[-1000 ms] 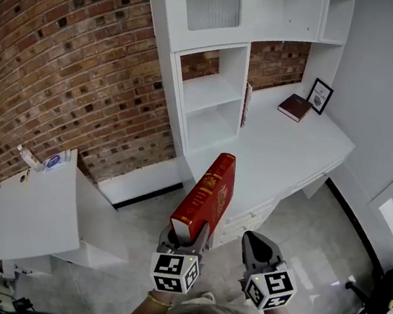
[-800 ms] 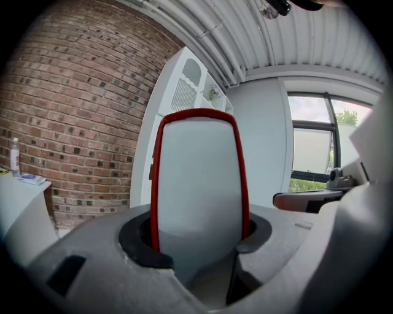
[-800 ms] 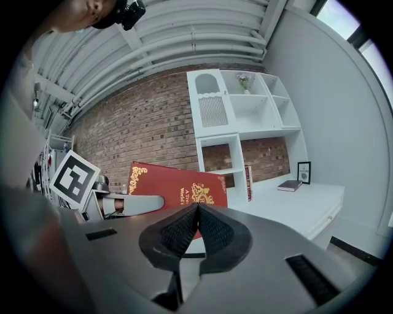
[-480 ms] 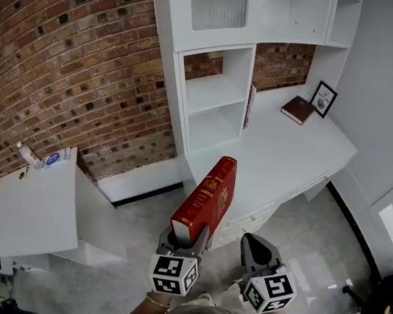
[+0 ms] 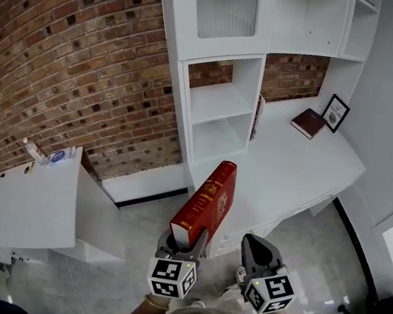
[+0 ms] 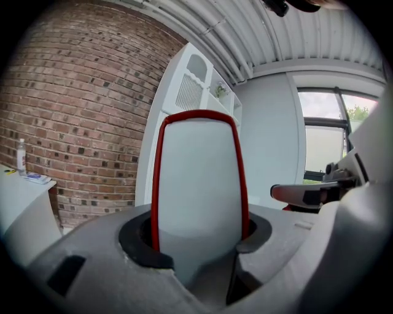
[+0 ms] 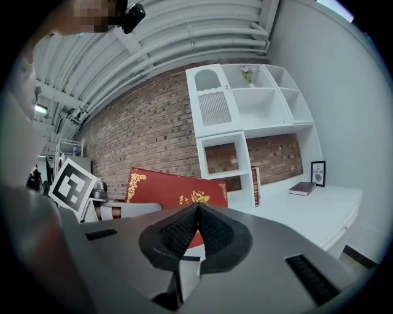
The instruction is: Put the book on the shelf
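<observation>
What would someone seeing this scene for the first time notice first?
The red book, held upright by the left gripper, low in the head view. Beyond it stands the white shelf unit against a brick wall. The right gripper, beside the left, is shut and empty.

Left tongs (image 5: 183,241) clamped on lower end of red book (image 5: 205,204), upper end leaning toward white shelf unit (image 5: 216,101). Right tongs (image 5: 257,248) just beside, empty. Farther back on bench (image 5: 289,171): dark book (image 5: 309,123) lying flat, framed picture (image 5: 335,113) beside it.
</observation>
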`<state>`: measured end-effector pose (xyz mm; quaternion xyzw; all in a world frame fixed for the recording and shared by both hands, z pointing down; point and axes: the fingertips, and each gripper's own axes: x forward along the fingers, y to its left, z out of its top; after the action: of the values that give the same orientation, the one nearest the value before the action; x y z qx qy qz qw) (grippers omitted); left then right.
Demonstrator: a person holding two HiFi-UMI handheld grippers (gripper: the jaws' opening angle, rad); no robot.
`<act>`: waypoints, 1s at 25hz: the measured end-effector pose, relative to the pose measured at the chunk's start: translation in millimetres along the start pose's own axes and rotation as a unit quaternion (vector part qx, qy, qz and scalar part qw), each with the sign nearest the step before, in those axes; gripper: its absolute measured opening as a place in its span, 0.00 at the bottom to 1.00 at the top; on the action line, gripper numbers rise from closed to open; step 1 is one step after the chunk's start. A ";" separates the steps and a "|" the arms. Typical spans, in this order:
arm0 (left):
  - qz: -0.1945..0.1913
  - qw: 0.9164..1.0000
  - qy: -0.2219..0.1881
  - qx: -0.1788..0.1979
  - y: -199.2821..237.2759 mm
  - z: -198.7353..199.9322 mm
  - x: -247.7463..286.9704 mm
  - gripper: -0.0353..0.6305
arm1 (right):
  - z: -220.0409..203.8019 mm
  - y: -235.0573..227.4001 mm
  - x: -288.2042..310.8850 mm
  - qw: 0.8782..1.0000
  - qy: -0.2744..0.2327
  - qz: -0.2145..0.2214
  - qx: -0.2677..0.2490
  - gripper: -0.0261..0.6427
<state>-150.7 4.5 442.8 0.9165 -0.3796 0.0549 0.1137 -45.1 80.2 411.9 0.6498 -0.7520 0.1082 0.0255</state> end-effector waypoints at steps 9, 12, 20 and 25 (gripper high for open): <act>0.028 1.000 -0.001 -0.006 -2.2 5.3 27.3 0.40 | 11.0 -28.5 22.9 0.999 0.015 0.032 -0.010 0.05; 0.035 0.999 0.000 -0.003 -3.8 5.4 35.5 0.40 | 10.9 -36.6 29.1 0.999 0.019 0.041 -0.009 0.05; 0.052 0.999 0.000 -0.007 -8.9 10.6 58.5 0.40 | 16.7 -59.7 46.4 0.998 0.014 0.064 -0.010 0.05; 0.066 0.998 -0.005 -0.008 -9.1 12.9 74.2 0.40 | 27.8 -68.6 60.4 0.996 0.002 0.093 -0.005 0.05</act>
<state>-91.7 -43.2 442.6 0.8886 -0.4405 0.0552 0.1152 15.9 7.0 404.6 0.5767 -0.8095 0.1079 0.0201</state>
